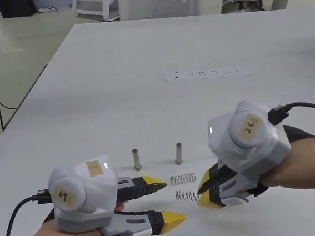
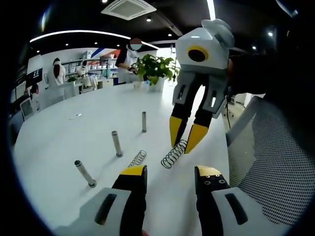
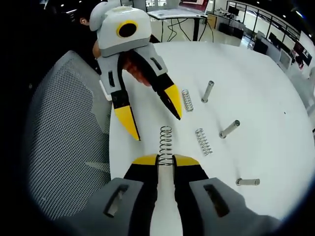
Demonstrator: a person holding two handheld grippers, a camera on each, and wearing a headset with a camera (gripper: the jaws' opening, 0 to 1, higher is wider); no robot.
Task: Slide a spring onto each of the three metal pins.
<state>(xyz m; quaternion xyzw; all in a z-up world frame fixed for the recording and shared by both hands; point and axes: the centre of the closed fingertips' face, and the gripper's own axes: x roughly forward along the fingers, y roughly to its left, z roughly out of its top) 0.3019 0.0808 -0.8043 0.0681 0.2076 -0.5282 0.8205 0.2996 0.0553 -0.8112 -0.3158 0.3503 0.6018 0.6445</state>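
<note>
Two upright metal pins (image 1: 136,159) (image 1: 179,153) stand on the white table (image 1: 141,69). My right gripper (image 1: 205,197) is shut on the end of a spring (image 1: 185,195) that lies near the table surface and points left. A second spring (image 1: 183,178) lies loose just behind it. My left gripper (image 1: 164,201) is open and holds nothing, its yellow tips just left of both springs. In the right gripper view the held spring (image 3: 166,142) sticks out of my shut gripper (image 3: 166,160), with three pins (image 3: 208,91) (image 3: 230,129) (image 3: 247,182) and two loose springs (image 3: 187,100) (image 3: 203,141) beyond.
A white power strip (image 1: 206,72) lies further back on the table. Office chairs (image 1: 96,4) stand past the far edge. A mesh chair (image 3: 64,123) is close behind the left gripper. A potted plant (image 2: 155,69) and people are in the background.
</note>
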